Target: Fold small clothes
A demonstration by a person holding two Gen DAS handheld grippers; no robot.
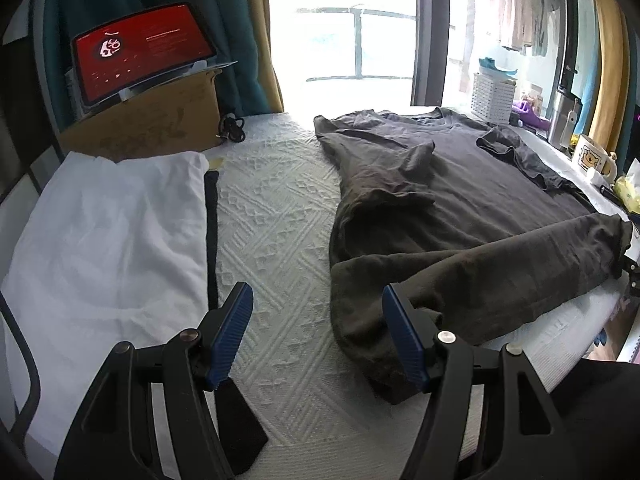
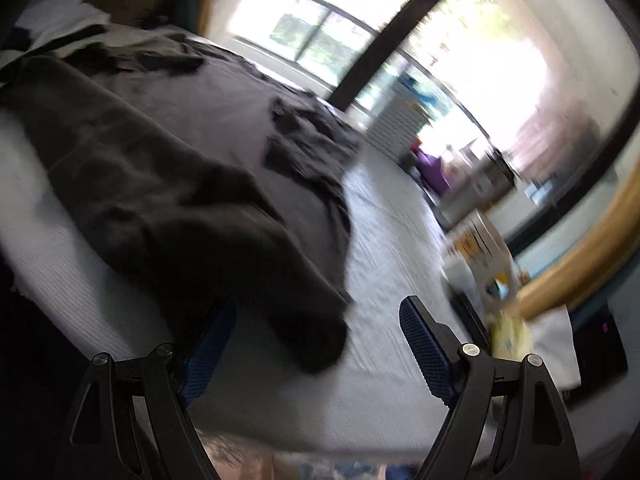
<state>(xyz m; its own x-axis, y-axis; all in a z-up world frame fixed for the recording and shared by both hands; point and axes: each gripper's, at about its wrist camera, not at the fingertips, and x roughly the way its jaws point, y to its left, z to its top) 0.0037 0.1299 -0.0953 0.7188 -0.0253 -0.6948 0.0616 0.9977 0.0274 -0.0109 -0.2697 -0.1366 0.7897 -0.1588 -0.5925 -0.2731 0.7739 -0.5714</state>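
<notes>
Right wrist view is motion-smeared, so contact is hard to judge: the right claw (image 2: 316,354) stands released, nothing pinched, with the near corner of the dark grey t-shirt (image 2: 192,200) lying between its jaws close to the bed (image 2: 384,240) edge. Risk: closing there could grab only the top layer of the folded-up hem, or snag the bedcover with it, and the fold would drag crooked; that corner could also slip off the edge. Left claw (image 1: 318,336) is also released and empty, over bare bedcover, its right finger just beside the shirt's near-left hem corner (image 1: 384,344). The shirt lies spread on the bed, sleeves flopped inward. White folded garment (image 1: 108,232) sits well left.
</notes>
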